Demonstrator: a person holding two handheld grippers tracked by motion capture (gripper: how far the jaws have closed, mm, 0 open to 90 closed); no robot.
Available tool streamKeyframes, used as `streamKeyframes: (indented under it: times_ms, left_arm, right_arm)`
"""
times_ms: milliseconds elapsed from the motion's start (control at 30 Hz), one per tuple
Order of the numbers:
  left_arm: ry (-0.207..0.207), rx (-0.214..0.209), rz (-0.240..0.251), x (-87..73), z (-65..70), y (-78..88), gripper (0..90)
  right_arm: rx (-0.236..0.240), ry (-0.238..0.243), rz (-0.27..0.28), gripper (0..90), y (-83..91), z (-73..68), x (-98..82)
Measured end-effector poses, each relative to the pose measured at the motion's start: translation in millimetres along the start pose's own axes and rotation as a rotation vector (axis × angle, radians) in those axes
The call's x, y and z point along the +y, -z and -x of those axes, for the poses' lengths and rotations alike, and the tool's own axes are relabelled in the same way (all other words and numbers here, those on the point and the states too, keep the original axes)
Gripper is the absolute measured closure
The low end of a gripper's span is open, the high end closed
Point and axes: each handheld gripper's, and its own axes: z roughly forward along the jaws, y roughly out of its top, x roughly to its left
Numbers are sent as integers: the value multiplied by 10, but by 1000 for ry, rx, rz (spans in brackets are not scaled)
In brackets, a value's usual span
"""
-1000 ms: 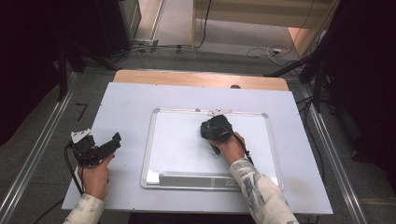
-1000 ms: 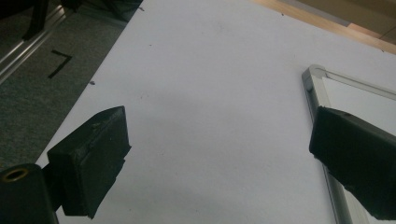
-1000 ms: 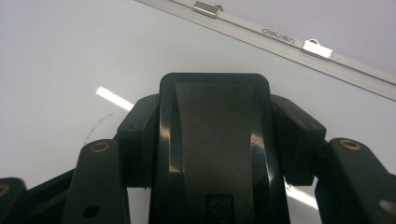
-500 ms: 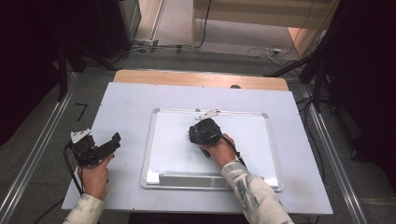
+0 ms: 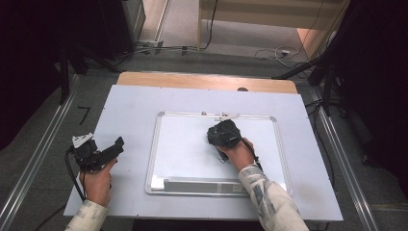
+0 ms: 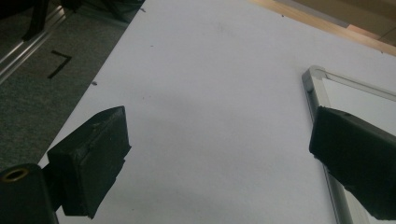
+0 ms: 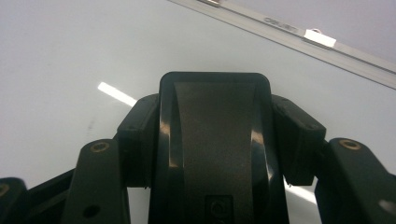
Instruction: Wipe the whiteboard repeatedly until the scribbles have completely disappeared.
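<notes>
A white board (image 5: pixel 187 144) with a silver frame lies flat in the middle of the pale table. My right gripper (image 5: pixel 222 134) is over the board's upper middle, shut on a black eraser block (image 7: pixel 215 140) that sits between its jaws against the glossy board surface (image 7: pixel 93 56). My left gripper (image 5: pixel 113 148) rests at the table's left, apart from the board. Its jaws stand open with nothing between them, and in the left gripper view (image 6: pixel 217 140) bare table shows between them, with the board's corner (image 6: pixel 317 79) at the right.
A grey pen ledge (image 5: pixel 202 185) runs along the board's near edge. The table top (image 5: pixel 130 110) ends in a wooden strip (image 5: pixel 207 81) at the back. Metal rails (image 5: pixel 38 159) and cables line the floor on both sides.
My right gripper slid left across the board with the eraser, then came back right to about where it began. The left gripper stayed put.
</notes>
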Motion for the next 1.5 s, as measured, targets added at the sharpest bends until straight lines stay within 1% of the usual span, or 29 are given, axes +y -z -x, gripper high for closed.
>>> streamKeyframes:
  times_ms: [33, 100, 133, 167, 267, 400, 433, 467, 567, 600, 633, 700, 833, 900, 1000, 1033, 1067, 1167, 1200, 1300, 1500]
  left_arm:
    - [1, -1, 0, 0, 3, 0, 53]
    - [0, 1, 1, 0, 3, 1, 53]
    - [0, 2, 0, 0, 1, 0, 54]
    - [2, 3, -1, 0, 2, -2, 54]
    - [1, 3, -2, -1, 6, -6, 54]
    - [-4, 2, -1, 0, 16, -6, 53]
    - [-4, 1, -1, 0, 18, -6, 53]
    - [-5, 1, -2, 0, 18, -5, 53]
    - [-2, 0, -1, 0, 15, -5, 53]
    - [-1, 1, -2, 1, 13, -5, 54]
    - [-1, 0, -2, 1, 10, -5, 54]
    - [0, 0, -2, 2, 9, -4, 53]
    - [-1, -3, -1, 4, 11, -6, 53]
    - [-1, -3, -1, 4, 13, -7, 53]
    - [-1, -3, -1, 4, 13, -7, 53]
    - [-1, -3, -1, 4, 13, -5, 53]
    - [-1, -2, -1, 3, 12, -3, 54]
    - [3, -1, 1, 1, -3, 2, 53]
    - [5, 0, 1, 1, -6, 3, 53]
    - [8, 1, 0, -1, -16, 3, 53]
    - [0, 2, 1, -3, -1, 8, 53]
  right_arm:
    - [-9, -15, 2, 383, 7, 60, -11]
    - [-11, -20, 1, 383, 9, 81, -14]
    - [-12, -24, 1, 383, 12, 86, -16]
    - [-24, -13, 2, 383, 9, 65, -13]
    - [-20, -14, 2, 383, 7, 47, -12]
    - [-7, 3, 3, 383, -2, -53, -2]
    - [1, 17, 4, 383, -12, -115, 10]
    - [1, 17, 4, 383, -12, -115, 10]
    - [13, 33, 5, 383, -27, -219, 27]
    - [21, 41, 7, 382, -34, -276, 34]
    - [21, 41, 7, 382, -34, -276, 34]
    - [33, 52, 7, 383, -41, -348, 43]
    - [48, 72, 6, 382, -44, -444, 47]
    - [57, 72, 4, 382, -38, -492, 42]
    - [70, 95, 6, 382, -29, -551, 30]
    - [72, 98, 6, 382, -27, -551, 28]
    - [80, 90, 3, 382, -27, -539, 30]
    - [77, 92, 3, 381, -20, -517, 23]
    - [74, 80, 4, 381, -13, -481, 12]
    - [63, 65, 3, 381, 14, -367, -20]
    - [38, 35, 3, 382, 54, -166, -70]
